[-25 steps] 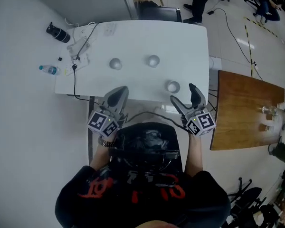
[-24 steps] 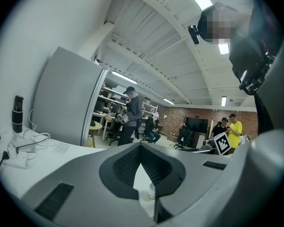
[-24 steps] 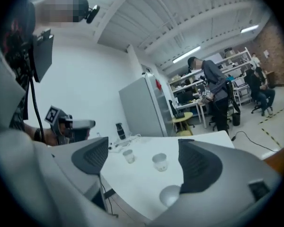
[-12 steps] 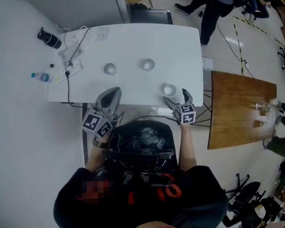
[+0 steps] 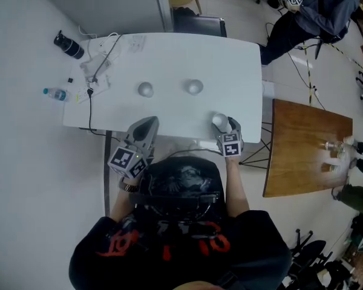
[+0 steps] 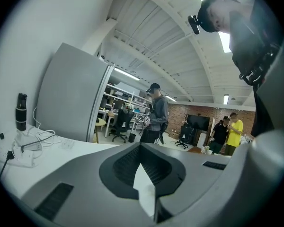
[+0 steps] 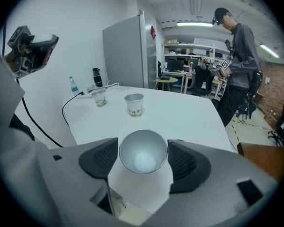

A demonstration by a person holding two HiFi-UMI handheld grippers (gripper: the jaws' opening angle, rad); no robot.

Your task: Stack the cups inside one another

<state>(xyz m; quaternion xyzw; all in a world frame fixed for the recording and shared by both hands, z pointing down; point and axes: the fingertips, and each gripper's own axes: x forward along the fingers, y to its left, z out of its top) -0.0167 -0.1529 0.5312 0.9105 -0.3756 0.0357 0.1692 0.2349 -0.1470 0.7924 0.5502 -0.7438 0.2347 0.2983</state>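
The right claw [image 5: 225,128], its jaws having just been closing, is clamping both pads on the nearest cup [image 7: 143,151] at the table's [image 5: 230,71] five-o'clock corner, presumably for nesting with the middle cup [image 7: 134,103] standing at eleven o'clock.

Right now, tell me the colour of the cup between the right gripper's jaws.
The cup is silvery grey, whitish at its bottom; clearest in the right gripper view.

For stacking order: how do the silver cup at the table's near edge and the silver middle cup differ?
The silver near-edge cup sits between the right tool's jaws, which have just been closing onto it; the silver middle cup stands free. The near-edge cup is nearest the person, the middle cup farther back. Both stand upright, mouths up.
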